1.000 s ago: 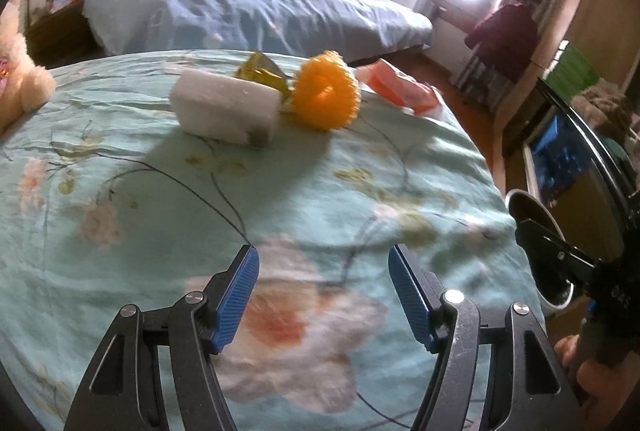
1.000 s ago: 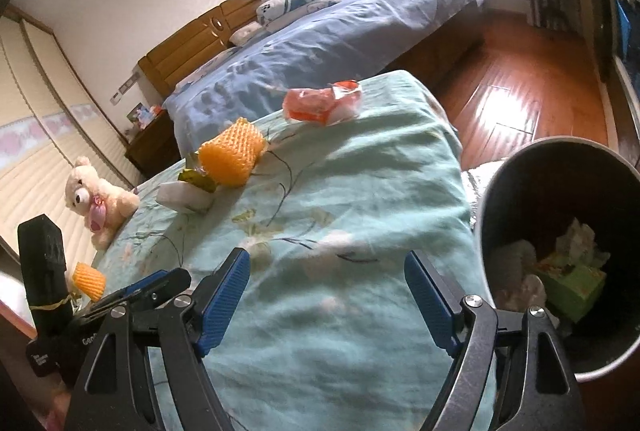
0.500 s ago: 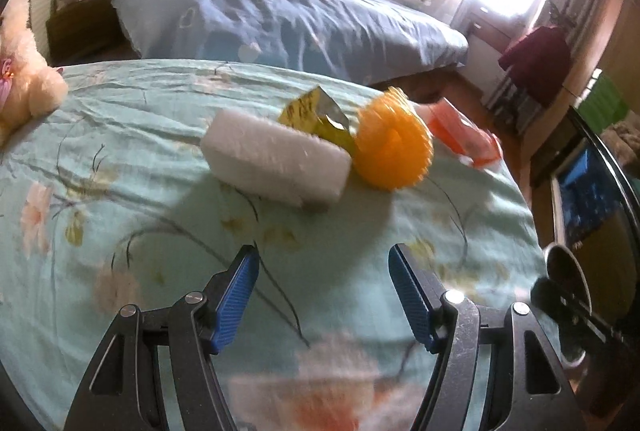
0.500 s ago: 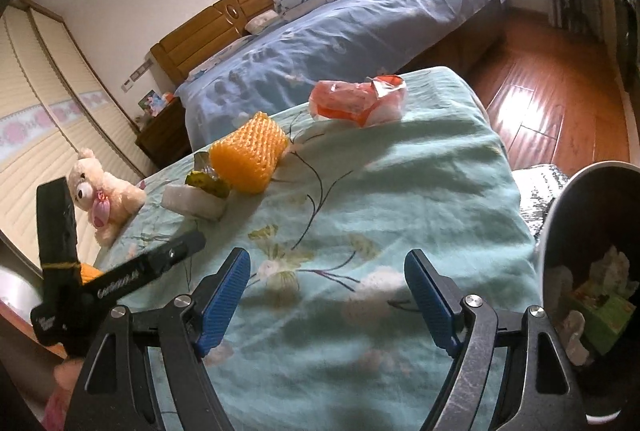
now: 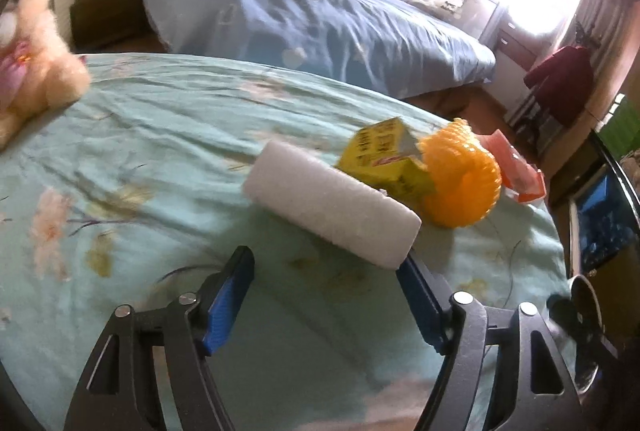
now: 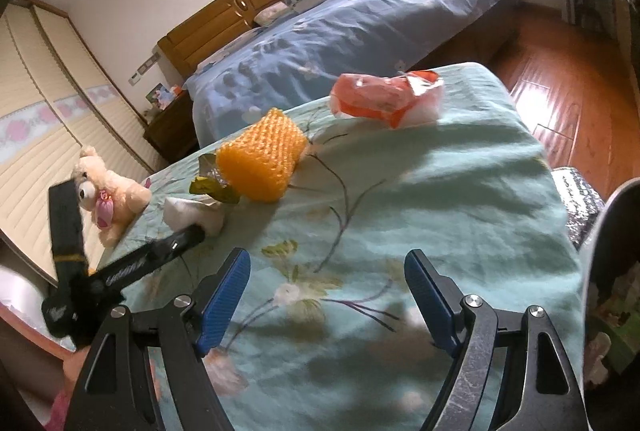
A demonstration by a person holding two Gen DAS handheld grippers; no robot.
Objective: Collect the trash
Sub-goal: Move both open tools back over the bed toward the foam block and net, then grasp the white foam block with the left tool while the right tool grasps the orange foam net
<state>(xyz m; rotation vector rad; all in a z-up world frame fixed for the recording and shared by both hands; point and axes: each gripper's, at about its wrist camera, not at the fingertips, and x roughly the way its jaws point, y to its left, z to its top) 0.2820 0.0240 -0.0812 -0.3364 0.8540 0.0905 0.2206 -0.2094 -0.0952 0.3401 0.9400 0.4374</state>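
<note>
A white foam block (image 5: pixel 332 209) lies on the teal flowered bedspread (image 5: pixel 160 151), just beyond my open left gripper (image 5: pixel 326 295); its near end reaches the right fingertip. Behind it are a yellow carton (image 5: pixel 386 157), an orange foam net (image 5: pixel 464 183) and an orange-red wrapper (image 5: pixel 516 171). In the right wrist view my right gripper (image 6: pixel 328 291) is open and empty over the bedspread, with the foam net (image 6: pixel 262 157), wrapper (image 6: pixel 384 99) and white block (image 6: pixel 192 215) farther off. The left gripper's finger (image 6: pixel 152 257) touches the block there.
A dark trash bin (image 6: pixel 612 251) with trash inside stands off the bed's right edge; its rim also shows in the left wrist view (image 5: pixel 586 299). A plush bear (image 6: pixel 108 191) sits at the left. A blue bed (image 5: pixel 312 23) and wooden floor (image 6: pixel 560 91) lie beyond.
My left gripper has moved forward up to the white foam block, which now sits at its fingertips. My right gripper has shifted left, away from the bin. Both stay open.
</note>
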